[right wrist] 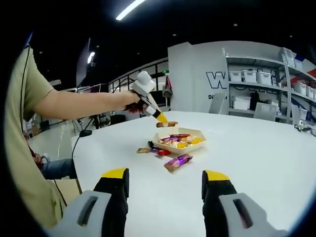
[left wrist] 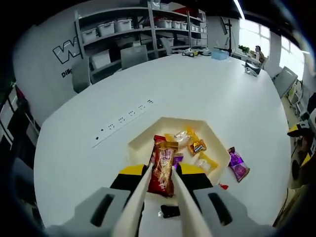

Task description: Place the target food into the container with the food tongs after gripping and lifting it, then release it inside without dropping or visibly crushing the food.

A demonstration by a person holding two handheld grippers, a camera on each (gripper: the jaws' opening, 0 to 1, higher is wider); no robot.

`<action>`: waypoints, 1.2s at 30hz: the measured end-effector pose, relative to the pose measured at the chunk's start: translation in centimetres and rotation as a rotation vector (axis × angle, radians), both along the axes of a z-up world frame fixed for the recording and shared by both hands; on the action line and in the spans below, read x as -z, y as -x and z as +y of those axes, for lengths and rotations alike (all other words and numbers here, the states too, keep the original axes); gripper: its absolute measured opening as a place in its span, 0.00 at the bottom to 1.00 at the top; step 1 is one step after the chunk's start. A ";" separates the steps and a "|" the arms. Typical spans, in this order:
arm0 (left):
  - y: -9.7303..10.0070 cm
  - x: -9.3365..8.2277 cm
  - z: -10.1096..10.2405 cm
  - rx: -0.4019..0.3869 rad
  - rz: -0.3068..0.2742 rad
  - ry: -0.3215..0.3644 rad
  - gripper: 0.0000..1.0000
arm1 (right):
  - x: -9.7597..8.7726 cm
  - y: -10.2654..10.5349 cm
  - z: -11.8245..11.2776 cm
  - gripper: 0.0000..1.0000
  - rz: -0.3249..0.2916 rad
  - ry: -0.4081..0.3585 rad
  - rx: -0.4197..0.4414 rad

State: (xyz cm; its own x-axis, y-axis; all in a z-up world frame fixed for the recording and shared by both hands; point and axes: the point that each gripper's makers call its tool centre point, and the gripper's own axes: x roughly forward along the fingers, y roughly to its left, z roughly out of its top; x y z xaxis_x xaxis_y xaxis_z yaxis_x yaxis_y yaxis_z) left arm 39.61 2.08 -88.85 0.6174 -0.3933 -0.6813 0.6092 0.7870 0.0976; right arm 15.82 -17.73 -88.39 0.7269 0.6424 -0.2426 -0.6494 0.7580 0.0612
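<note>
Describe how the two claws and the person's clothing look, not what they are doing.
The left claw has a grey body, black jaw blocks with yellow tops, and long cream tong blades. The right claw has the same grey housings with dark slots, and black jaws capped yellow. The person wears a short olive-green sleeve and blue trousers.

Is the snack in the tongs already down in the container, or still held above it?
Held above it: the right gripper view shows the snack bar clamped in the tongs, clear of the container rim.

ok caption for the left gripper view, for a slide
Left tool holds tongs gripping a red snack packet above a cream tray of wrapped sweets on a white table.
</note>
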 end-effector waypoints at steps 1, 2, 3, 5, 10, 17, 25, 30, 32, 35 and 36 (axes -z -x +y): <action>-0.1 0.0 0.0 -0.002 -0.001 -0.001 0.22 | 0.0 0.0 0.0 0.57 0.002 -0.003 -0.001; -0.2 0.1 0.0 -0.005 0.001 -0.001 0.22 | 0.0 0.0 0.0 0.57 0.002 -0.005 -0.003; -0.2 0.2 0.0 -0.007 0.002 0.000 0.22 | 0.0 0.1 0.0 0.57 0.003 -0.003 -0.004; -0.5 0.4 0.2 -0.016 0.007 -0.002 0.22 | 0.1 0.1 0.0 0.57 0.006 -0.005 -0.005; -0.6 0.8 0.5 -0.030 0.016 0.001 0.23 | 0.2 0.1 -0.2 0.57 0.009 -0.005 -0.002; -0.8 0.8 0.5 -0.026 0.006 0.000 0.23 | 0.3 0.2 -0.3 0.57 0.015 -0.004 -0.004; 0.0 1.2 0.5 -0.004 0.018 -0.009 0.23 | 0.2 0.2 -0.2 0.57 0.016 -0.007 -0.009; 0.5 1.1 0.6 0.010 0.013 -0.016 0.23 | 0.2 0.3 0.1 0.56 0.016 -0.009 -0.016; 0.8 1.1 0.7 0.015 0.013 -0.016 0.23 | 0.1 0.3 0.1 0.56 0.014 -0.010 -0.018; 1.3 1.1 0.7 0.025 0.012 -0.016 0.23 | 0.0 0.5 0.3 0.56 0.012 -0.010 -0.021; 1.5 1.1 0.7 0.028 0.011 -0.019 0.23 | 0.1 0.5 0.3 0.56 0.012 -0.010 -0.021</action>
